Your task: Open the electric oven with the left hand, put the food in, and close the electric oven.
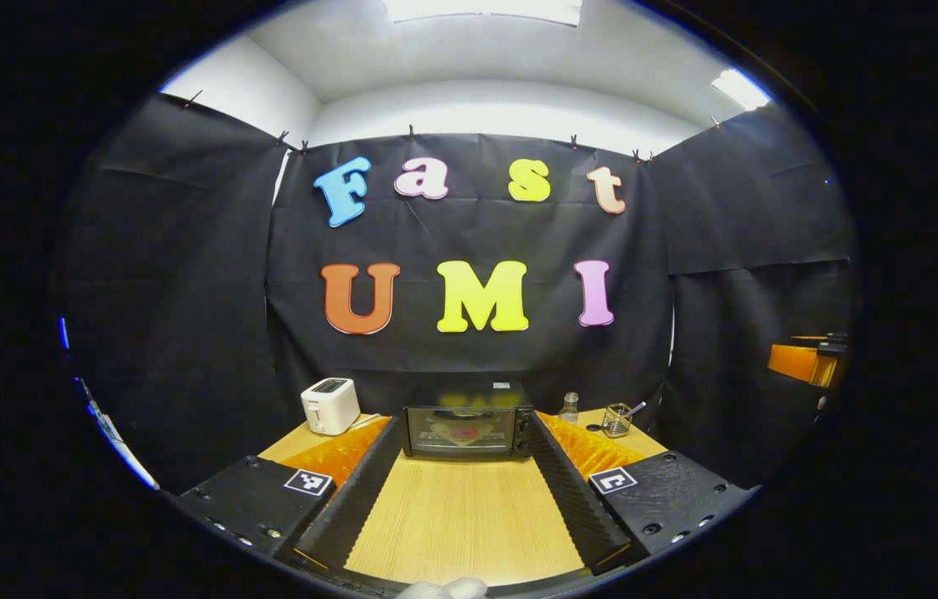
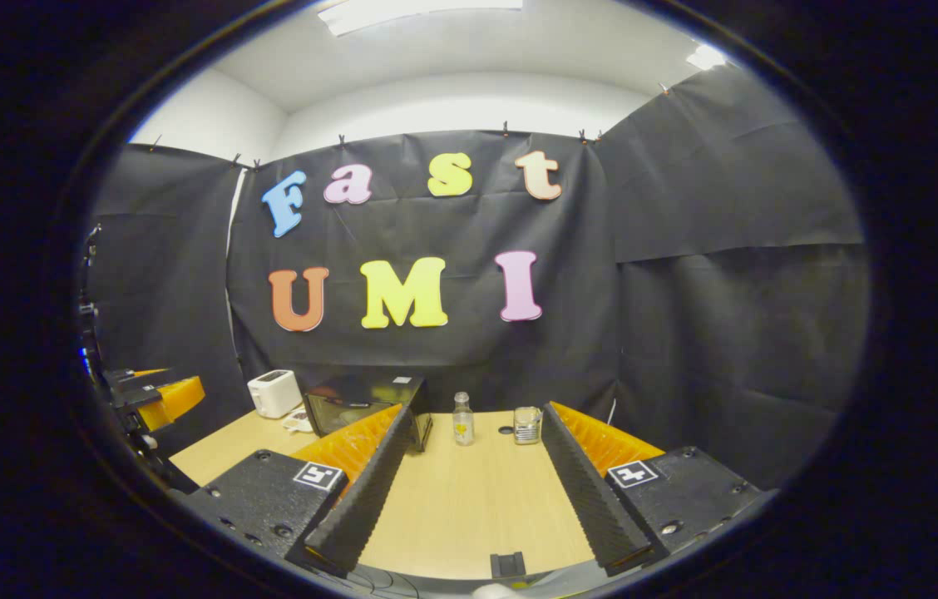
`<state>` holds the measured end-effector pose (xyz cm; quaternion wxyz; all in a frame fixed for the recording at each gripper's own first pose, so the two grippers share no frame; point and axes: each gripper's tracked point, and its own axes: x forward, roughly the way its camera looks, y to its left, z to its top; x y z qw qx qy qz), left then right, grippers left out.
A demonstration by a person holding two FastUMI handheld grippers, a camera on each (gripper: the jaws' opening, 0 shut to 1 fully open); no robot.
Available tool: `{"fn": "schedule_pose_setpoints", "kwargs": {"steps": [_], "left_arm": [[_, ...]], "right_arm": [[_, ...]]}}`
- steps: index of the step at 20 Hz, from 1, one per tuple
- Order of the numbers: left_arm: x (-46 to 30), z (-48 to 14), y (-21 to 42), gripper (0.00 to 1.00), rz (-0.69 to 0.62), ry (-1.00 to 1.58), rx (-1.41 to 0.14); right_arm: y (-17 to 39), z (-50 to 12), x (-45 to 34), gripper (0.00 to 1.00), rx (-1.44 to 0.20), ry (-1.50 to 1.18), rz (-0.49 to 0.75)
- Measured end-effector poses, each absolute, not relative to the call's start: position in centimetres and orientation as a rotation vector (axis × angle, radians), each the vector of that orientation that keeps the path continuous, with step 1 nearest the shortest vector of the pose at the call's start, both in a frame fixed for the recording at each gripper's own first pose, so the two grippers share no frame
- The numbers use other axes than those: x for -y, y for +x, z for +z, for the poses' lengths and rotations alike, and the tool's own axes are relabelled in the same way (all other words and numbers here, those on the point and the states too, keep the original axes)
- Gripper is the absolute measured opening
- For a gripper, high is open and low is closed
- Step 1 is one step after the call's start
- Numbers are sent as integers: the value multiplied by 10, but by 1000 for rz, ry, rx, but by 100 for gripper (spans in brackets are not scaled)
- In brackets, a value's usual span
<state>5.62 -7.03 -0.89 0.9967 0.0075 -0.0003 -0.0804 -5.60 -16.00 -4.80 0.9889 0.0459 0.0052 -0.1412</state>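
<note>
Electric oven (image 1: 467, 430) at the tabletop's (image 1: 461, 520) far edge, door closed with reddish food seen through the glass; left tongs (image 1: 462, 499) and right tongs (image 2: 469, 491) held apart, empty, set back from it.

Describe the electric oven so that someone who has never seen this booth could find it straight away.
Look at the far edge of the wooden table, against the black cloth wall. The black box-shaped electric oven sits in the middle, between a white toaster and a small clear bottle. It alone has a dark glass door.
</note>
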Motion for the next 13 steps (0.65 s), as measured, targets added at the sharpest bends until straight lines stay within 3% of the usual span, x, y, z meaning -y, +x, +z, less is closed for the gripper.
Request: {"fn": "schedule_pose_setpoints", "kwargs": {"steps": [6,12,13], "left_arm": [[74,-9,14,96,-143,18,-6],[77,6,14,96,-178,57,19],[77,3,14,96,-188,50,3]], "right_arm": [[-88,-56,159,96,-11,78,-281],[-82,-49,145,96,13,91,-286],[-80,-54,145,100,-4,97,-291]]}}
